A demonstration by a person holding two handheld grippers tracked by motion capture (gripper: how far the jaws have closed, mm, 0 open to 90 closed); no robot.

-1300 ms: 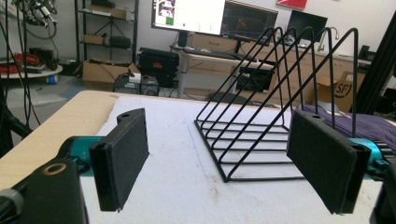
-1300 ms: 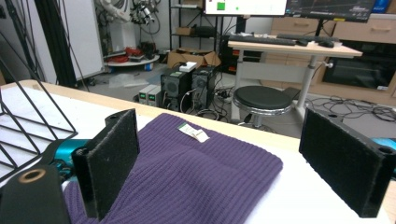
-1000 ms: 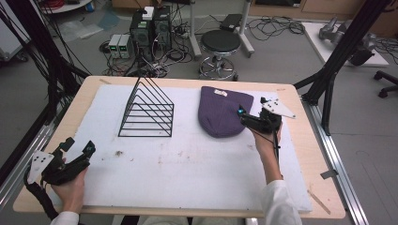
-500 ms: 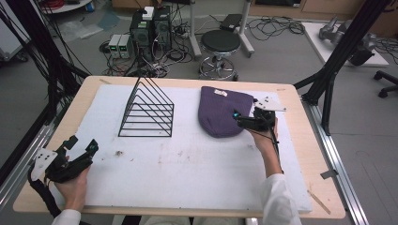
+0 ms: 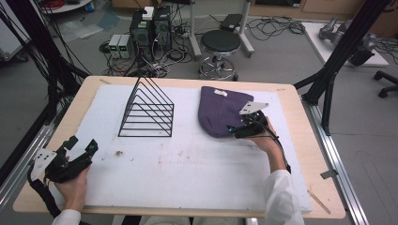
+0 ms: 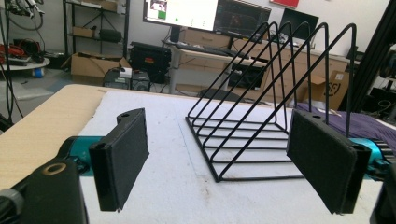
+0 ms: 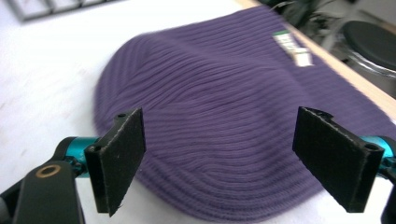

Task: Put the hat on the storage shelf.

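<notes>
Purple knit hat [image 7: 224, 121] lies flat on the surface, right tool [image 5: 240, 130] poised over its edge, jaws closing slightly yet wide apart, gripping nothing.

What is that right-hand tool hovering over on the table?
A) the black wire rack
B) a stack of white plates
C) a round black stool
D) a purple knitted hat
D: the right gripper has its jaws spread over the rounded end of the purple knitted hat, while the black wire rack stands apart, farther left on the table.
</notes>
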